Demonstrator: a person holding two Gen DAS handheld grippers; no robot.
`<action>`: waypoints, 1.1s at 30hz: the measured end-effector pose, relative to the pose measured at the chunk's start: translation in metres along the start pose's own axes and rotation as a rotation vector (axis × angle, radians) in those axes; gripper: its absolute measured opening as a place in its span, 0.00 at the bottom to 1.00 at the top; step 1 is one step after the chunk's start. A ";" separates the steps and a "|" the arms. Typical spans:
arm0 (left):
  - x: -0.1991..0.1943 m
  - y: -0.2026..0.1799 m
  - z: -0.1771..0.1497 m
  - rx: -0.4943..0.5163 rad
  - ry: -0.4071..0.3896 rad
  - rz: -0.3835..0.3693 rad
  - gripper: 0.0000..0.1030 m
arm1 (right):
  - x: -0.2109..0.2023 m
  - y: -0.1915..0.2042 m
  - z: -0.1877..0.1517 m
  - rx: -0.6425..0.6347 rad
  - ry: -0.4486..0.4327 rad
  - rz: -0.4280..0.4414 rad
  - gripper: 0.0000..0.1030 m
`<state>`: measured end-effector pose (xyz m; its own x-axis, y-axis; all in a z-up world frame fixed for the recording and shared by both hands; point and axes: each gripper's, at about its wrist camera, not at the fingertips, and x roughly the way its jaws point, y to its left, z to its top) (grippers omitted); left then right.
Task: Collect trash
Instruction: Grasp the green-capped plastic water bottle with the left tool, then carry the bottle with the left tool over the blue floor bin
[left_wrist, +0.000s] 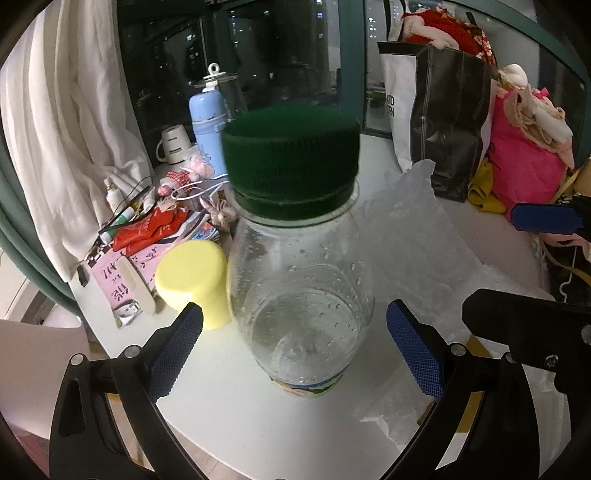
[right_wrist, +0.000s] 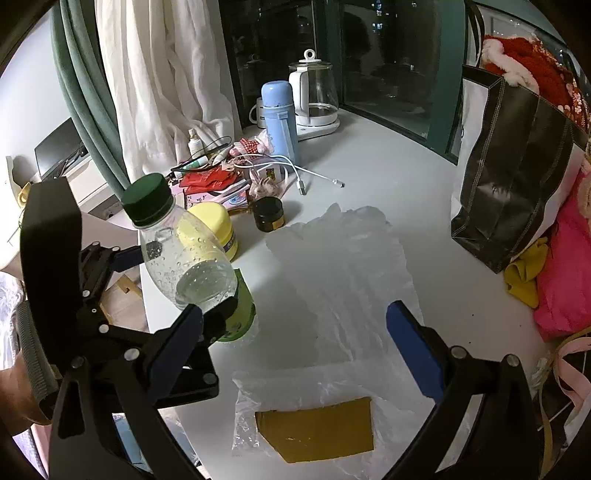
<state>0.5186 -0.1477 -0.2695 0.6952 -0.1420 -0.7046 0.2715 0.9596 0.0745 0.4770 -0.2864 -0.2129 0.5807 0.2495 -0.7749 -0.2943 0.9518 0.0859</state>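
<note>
Clear plastic, beaded with droplets inside, makes up the bottle (left_wrist: 301, 295), which has a dark green cap (left_wrist: 291, 158) and a colourful label near its base. In the left wrist view it stands between the jaws of the left gripper (left_wrist: 295, 354), which are set wide with a gap on both sides of the bottle. In the right wrist view the bottle (right_wrist: 188, 258) leans near the left edge of the white worktop (right_wrist: 388, 177), with the left gripper's blue pads beside its lower half; whether its base rests on the worktop I cannot tell.

The right gripper (right_wrist: 295, 354) has its jaws wide and holds nothing. It hangs over a clear bag (right_wrist: 343, 266) spread flat across the middle of the worktop, and a piece of brown cardboard (right_wrist: 317, 430) lies inside the bag's near end.

Just beside the bottle stands a yellow jar (right_wrist: 218, 225), and a small dark jar (right_wrist: 269, 214) sits a little farther in. Toward the far left corner are a blue flask (right_wrist: 279, 118) and a glass kettle (right_wrist: 316, 96). A black bag (right_wrist: 517, 166) stands at the right edge.
</note>
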 end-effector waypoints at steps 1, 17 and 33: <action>0.001 0.000 0.000 0.001 -0.005 0.002 0.94 | 0.000 -0.001 0.000 0.000 -0.002 0.000 0.94; 0.011 0.002 -0.003 -0.029 -0.003 -0.037 0.61 | 0.001 0.000 0.001 -0.007 -0.005 -0.001 0.94; -0.022 0.018 -0.005 -0.067 -0.025 0.003 0.58 | -0.016 0.021 0.010 -0.037 -0.023 0.024 0.94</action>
<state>0.5051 -0.1259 -0.2566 0.7125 -0.1441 -0.6867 0.2245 0.9741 0.0285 0.4691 -0.2690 -0.1920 0.5906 0.2766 -0.7581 -0.3360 0.9384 0.0807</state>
